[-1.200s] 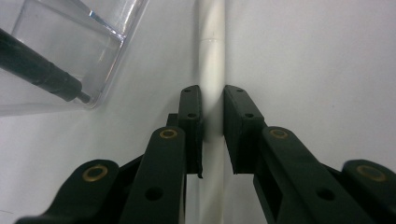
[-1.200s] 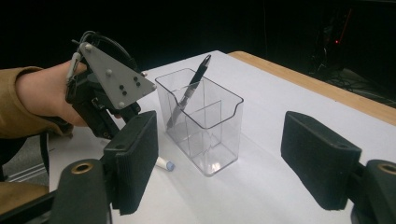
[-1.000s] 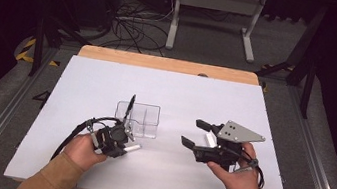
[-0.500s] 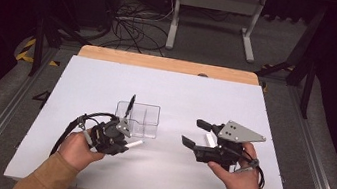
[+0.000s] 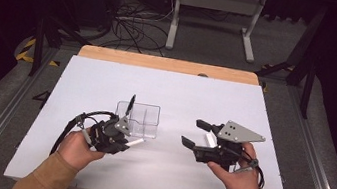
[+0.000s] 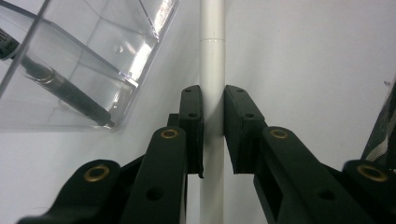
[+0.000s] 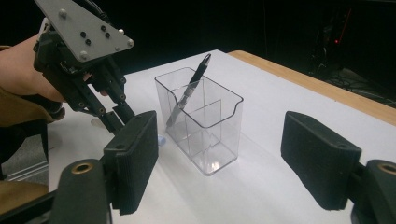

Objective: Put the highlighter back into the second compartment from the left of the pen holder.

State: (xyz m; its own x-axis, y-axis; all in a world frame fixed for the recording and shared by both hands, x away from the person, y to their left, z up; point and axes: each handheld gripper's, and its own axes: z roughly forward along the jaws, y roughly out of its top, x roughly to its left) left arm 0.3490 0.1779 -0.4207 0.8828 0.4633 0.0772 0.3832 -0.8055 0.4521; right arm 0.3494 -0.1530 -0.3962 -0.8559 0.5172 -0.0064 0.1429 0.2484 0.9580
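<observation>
Two hand-held grippers sit over the white tabletop (image 5: pixel 82 81), one in each of the person's hands. The left hand-held gripper (image 5: pixel 121 140) is clamped on a white pen (image 6: pixel 212 70): the left gripper view shows both black pads (image 6: pixel 194 121) pressing the barrel from either side, a contact the high view is too small to confirm. In the high view the white pen's tip sticks out of the jaws toward 3 o'clock, just beside the near wall of a clear plastic holder (image 5: pixel 145 116), which stands near the middle of the tabletop.

The right hand-held gripper (image 5: pixel 196 134) stands at 3 o'clock of the holder, well apart from it, jaws spread with nothing between them. The right gripper view looks between those two spread pads (image 7: pixel 135 149) and shows what the high view barely hints at: the holder (image 7: pixel 205 140) has an inner divider, and a dark pen (image 7: pixel 191 91) leans tilted in one compartment, its top rising above the rim. The same view catches the left hand-held gripper (image 7: pixel 105 123) at 9 o'clock of the holder, with its grey plate on top. The left gripper view shows the dark pen (image 6: pixel 60 88) through the clear wall.
</observation>
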